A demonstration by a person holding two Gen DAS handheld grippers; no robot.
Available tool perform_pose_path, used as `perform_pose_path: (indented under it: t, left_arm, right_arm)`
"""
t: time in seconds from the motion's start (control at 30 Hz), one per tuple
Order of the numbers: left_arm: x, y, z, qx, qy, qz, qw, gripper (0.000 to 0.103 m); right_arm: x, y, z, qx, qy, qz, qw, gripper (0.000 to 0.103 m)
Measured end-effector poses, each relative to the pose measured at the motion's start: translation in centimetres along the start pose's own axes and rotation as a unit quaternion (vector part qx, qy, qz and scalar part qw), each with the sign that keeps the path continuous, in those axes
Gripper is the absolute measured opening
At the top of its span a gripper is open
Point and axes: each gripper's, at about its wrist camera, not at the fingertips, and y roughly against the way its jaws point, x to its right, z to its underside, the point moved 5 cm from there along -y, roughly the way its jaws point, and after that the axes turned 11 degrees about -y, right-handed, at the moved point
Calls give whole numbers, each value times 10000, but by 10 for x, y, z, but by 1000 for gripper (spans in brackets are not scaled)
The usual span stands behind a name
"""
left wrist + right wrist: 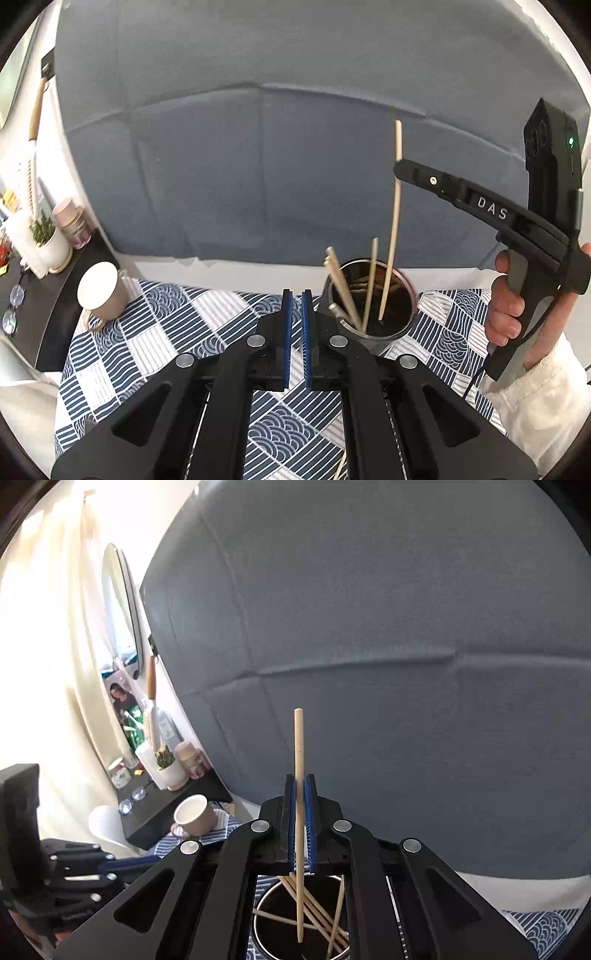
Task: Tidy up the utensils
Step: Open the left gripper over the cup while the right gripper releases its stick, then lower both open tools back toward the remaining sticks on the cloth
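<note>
Each hand-held gripper is matte black with blue-padded fingers and round silver screws on its linkage arms: the left hand-held gripper (pixel 296 299), the right hand-held gripper (pixel 301 786). The right one bears white "DAS" lettering, a green light and a thin black cable. The right hand (pixel 517 306) is bare-skinned above a cream sleeve.

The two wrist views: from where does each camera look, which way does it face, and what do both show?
Left wrist: behind the nearly shut, empty left gripper, looking level across the patterned tablecloth at the metal cup; the right hand shows.
Right wrist: above the cup, looking down; the right gripper clamps a chopstick.
Shared: cup, held chopstick, beige mug, grey sofa.
</note>
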Motion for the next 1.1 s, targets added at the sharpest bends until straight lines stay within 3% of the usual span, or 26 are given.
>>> perform_pose_path:
  t: [0.13, 0.17, 0.2, 0.23, 0.27, 0.3, 0.37, 0.43, 0.5, 0.67, 0.9, 1.1]
  left_arm:
    - [-10, -1, 12, -62, 172, -7, 9998, 9]
    - [-10, -1, 14, -71, 212, 8, 9997, 17]
    - [-12, -1, 17, -69, 278, 23, 9996, 30]
    - [-13, 0, 19, -56, 318, 11, 9995, 37]
    - [-15, 1, 23, -41, 357, -4, 9994, 49]
    - [-15, 1, 24, -42, 366, -36, 9993, 61]
    - [-16, 3, 30, -98, 332, -99, 9994, 65]
    - [-16, 3, 35, -186, 279, -177, 9993, 77]
    - [-16, 5, 42, -223, 202, -290, 9991, 87]
    - [-19, 5, 60, -358, 490, -140, 9981, 93]
    - [-17, 2, 88, -646, 619, 109, 9959, 94]
    - [-8, -5, 111, -965, 433, 209, 9942, 94]
  right_arm:
    - [4, -6, 11, -122, -11, 138, 9998, 10]
    - [5, -6, 14, -135, 9, 224, 9997, 11]
    - [7, -5, 16, -146, 15, 259, 9996, 24]
    - [8, -4, 17, -151, 14, 300, 9994, 48]
    - [10, 1, 19, -94, 22, 416, 9991, 58]
    - [11, 6, 19, -9, 46, 515, 9987, 67]
    - [13, 12, 21, 15, 94, 659, 9978, 70]
    - [15, 20, 23, 34, 145, 830, 9964, 83]
    - [18, 30, 27, 75, 239, 1075, 9939, 85]
    - [23, 45, 39, -102, 330, 1409, 9894, 87]
    - [27, 68, 60, -304, 362, 1706, 9842, 87]
    - [26, 80, 87, -517, 368, 1923, 9793, 87]
